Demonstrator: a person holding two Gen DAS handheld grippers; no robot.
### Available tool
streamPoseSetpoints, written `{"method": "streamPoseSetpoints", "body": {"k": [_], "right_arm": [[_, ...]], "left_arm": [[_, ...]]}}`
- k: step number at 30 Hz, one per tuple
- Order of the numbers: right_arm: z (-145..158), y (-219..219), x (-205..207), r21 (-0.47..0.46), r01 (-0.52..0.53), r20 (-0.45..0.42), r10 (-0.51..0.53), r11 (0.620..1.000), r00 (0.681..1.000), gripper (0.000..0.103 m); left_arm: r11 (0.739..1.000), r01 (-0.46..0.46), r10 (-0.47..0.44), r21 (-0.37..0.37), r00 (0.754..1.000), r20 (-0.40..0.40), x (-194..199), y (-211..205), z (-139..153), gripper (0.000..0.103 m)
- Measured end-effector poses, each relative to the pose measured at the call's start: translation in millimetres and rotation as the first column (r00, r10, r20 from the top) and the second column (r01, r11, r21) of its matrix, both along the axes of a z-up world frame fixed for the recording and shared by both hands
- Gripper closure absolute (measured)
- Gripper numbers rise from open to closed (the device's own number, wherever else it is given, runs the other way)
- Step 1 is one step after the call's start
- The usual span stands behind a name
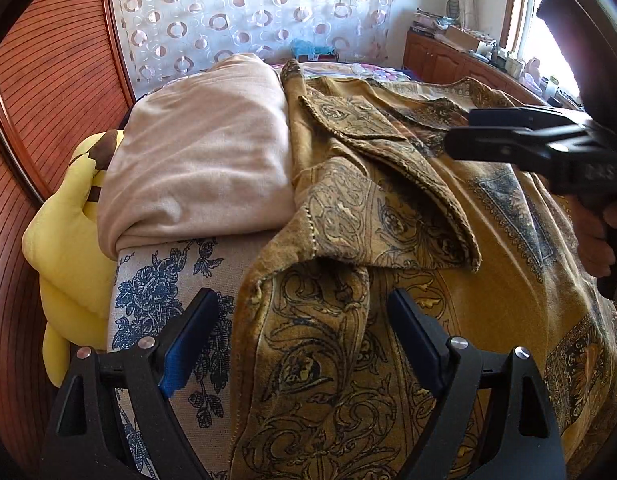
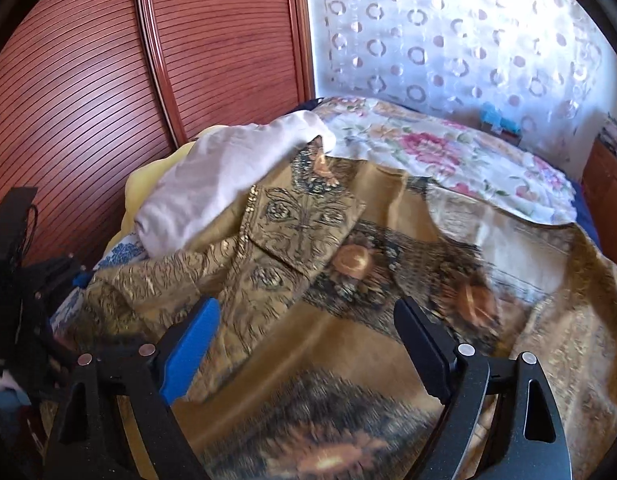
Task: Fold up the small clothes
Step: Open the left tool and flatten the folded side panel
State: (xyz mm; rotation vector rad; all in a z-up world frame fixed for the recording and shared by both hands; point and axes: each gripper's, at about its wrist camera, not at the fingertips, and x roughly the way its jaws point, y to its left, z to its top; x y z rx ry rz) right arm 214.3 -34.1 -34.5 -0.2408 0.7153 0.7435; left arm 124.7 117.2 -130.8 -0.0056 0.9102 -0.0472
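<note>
Left wrist view: the left gripper (image 1: 304, 308) hangs with its fingers (image 1: 196, 332) spread wide apart and nothing between them. Directly ahead of and under the gap lies the mustard patterned garment (image 1: 348, 360), spread over the bed; its near edge runs down between the two fingers, closer to the left one. A folded-over flap of the garment (image 1: 388, 216) lies just beyond the fingertips, its hem turned toward them. Left of the left finger the blue floral sheet (image 1: 164, 292) shows bare. Further ahead and to the left, a pale pink cloth bundle (image 1: 200, 160) rests against the garment's far-left edge, and a yellow plush toy (image 1: 64, 248) sits beyond it, beside the slatted wooden wardrobe (image 1: 48, 80). To the far right of the fingers, the right gripper (image 1: 464, 132) reaches in above the garment; its two fingers lie close together, but whether they pinch any cloth cannot be told from here.

Right wrist view: the picture is motion-blurred. The right gripper (image 2: 308, 320) shows its fingers (image 2: 192, 348) wide apart, empty, over the mustard patterned garment (image 2: 348, 360), which fills the space between and ahead of them. The flap (image 2: 304, 228) lies ahead, slightly left of the gap. The pale pink cloth bundle (image 2: 220, 176) lies ahead-left, and a floral bedspread (image 2: 448, 160) lies beyond the garment, under a dotted curtain (image 2: 448, 32). The left gripper (image 2: 48, 276) sits at the far left edge.
</note>
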Motion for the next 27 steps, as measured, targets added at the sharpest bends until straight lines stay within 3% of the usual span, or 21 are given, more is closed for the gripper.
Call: {"method": "streamPoseSetpoints", "body": {"k": [5, 9, 15, 21, 27], "right_arm": [[-5.0, 26.6, 19.1, -0.018, -0.017, -0.007, 0.017, 1.000, 1.000, 0.014], [-13.6, 45.8, 28.5, -0.058, -0.026, -0.005, 0.026, 0.998, 1.000, 0.014], [-28.8, 61.8, 37.4, -0.116, -0.014, -0.025, 0.011, 0.993, 1.000, 0.014], [-29.6, 44.8, 46.1, -0.153, 0.102, 0.015, -0.101, 0.983, 0.995, 0.014], [-20.0, 6.9, 41.0, -0.112, 0.172, 0.060, -0.166, 0.979, 0.984, 0.014]], "left_arm": [[0.999, -0.050, 0.050, -0.002, 0.999, 0.016, -2.5, 6.6, 2.6, 0.016], [0.995, -0.092, 0.095, -0.033, 0.990, 0.108, -16.5, 19.2, 17.5, 0.016], [0.991, -0.132, 0.129, -0.002, 0.967, 0.221, -31.9, 25.0, 42.6, 0.016], [0.992, -0.129, 0.127, -0.010, 0.960, 0.251, -34.9, 17.8, 55.0, 0.016], [0.995, -0.088, 0.099, -0.048, 0.948, 0.304, -38.9, 2.3, 63.2, 0.016]]}}
